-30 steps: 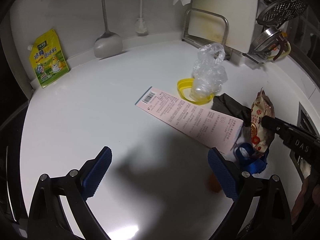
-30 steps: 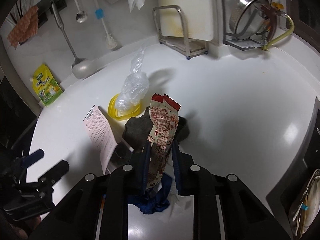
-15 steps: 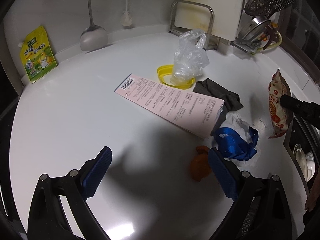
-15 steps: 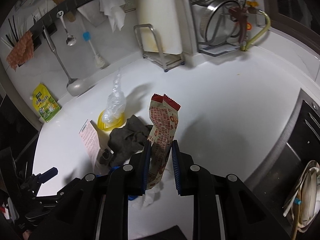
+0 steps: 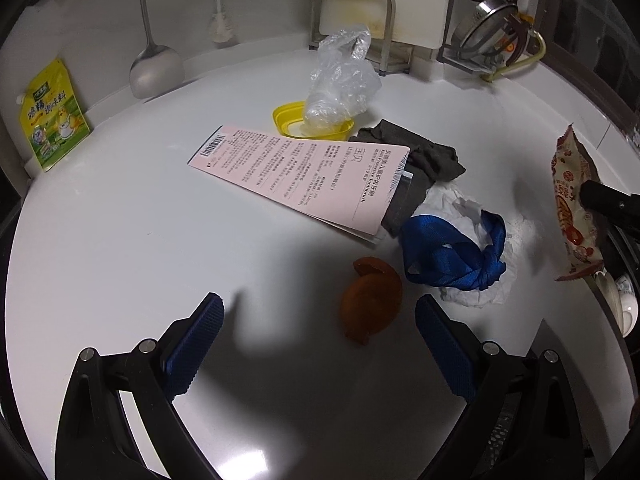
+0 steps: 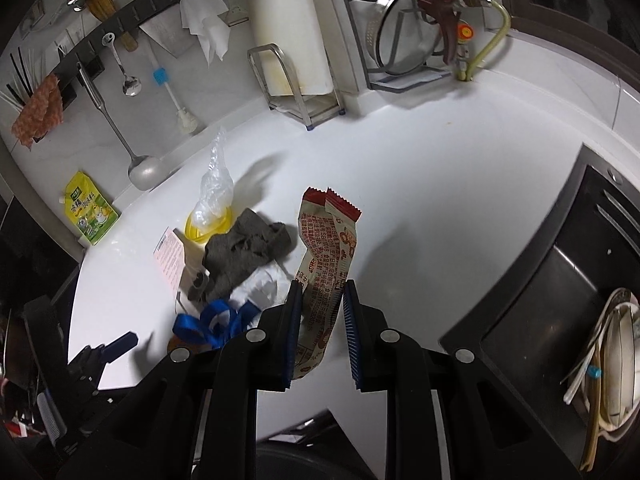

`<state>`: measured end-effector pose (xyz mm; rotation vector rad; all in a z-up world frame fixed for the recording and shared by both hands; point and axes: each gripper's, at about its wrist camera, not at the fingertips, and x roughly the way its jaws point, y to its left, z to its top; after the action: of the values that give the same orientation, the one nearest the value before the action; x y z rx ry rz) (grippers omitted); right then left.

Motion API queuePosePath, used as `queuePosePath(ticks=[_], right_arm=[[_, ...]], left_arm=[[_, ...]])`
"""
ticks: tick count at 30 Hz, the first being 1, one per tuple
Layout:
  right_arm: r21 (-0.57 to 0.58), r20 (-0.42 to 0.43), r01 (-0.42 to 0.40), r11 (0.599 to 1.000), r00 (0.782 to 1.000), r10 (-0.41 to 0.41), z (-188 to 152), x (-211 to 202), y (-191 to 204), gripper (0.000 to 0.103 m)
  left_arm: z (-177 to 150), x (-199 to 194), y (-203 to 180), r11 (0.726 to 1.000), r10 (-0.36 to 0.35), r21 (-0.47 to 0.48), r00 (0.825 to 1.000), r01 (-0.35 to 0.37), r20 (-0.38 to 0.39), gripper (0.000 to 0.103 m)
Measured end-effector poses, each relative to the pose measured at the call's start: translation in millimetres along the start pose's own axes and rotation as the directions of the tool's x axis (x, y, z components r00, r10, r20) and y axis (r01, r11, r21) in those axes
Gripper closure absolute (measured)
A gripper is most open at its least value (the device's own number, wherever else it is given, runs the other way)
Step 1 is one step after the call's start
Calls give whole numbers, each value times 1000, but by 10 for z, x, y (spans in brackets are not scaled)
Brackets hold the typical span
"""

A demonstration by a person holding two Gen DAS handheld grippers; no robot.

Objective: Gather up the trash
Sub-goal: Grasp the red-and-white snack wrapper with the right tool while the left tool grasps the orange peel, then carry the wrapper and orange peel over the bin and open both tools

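Plastic: one snack wrapper (image 6: pixel 326 256), one clear bag (image 5: pixel 342 80), perhaps more.

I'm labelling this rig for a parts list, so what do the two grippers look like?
Both match: the left gripper and the right gripper have glossy black angular plastic frames with silver round pivot bolts, and jaws lined with blue ribbed pads. No cables or sleeves show.

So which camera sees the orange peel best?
The left wrist camera: the orange peel lies whole and close, between the open left gripper's fingers. The right wrist camera shows only a brown sliver behind the blue ribbon.
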<state>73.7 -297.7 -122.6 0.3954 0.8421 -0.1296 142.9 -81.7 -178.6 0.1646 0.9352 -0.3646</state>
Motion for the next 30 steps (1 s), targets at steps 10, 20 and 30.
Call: queuePosePath(ticks=[10,20,30], right_arm=[[20,-26,-1,1000,1000,2,-168,-55,-93,83],[-5,-53,-19,1000,998,19,-341,-226,-42,83],[-74,-82,-76,994,994,70,-522,-556,67,83]], left_arm=[[23,50,-63,1000,-16,14,1000,16,-4,67],[21,-224,120,997,-54,-63,999,53,-7,84],[-148,-869,132,996,-43,-79,999,43,3,84]])
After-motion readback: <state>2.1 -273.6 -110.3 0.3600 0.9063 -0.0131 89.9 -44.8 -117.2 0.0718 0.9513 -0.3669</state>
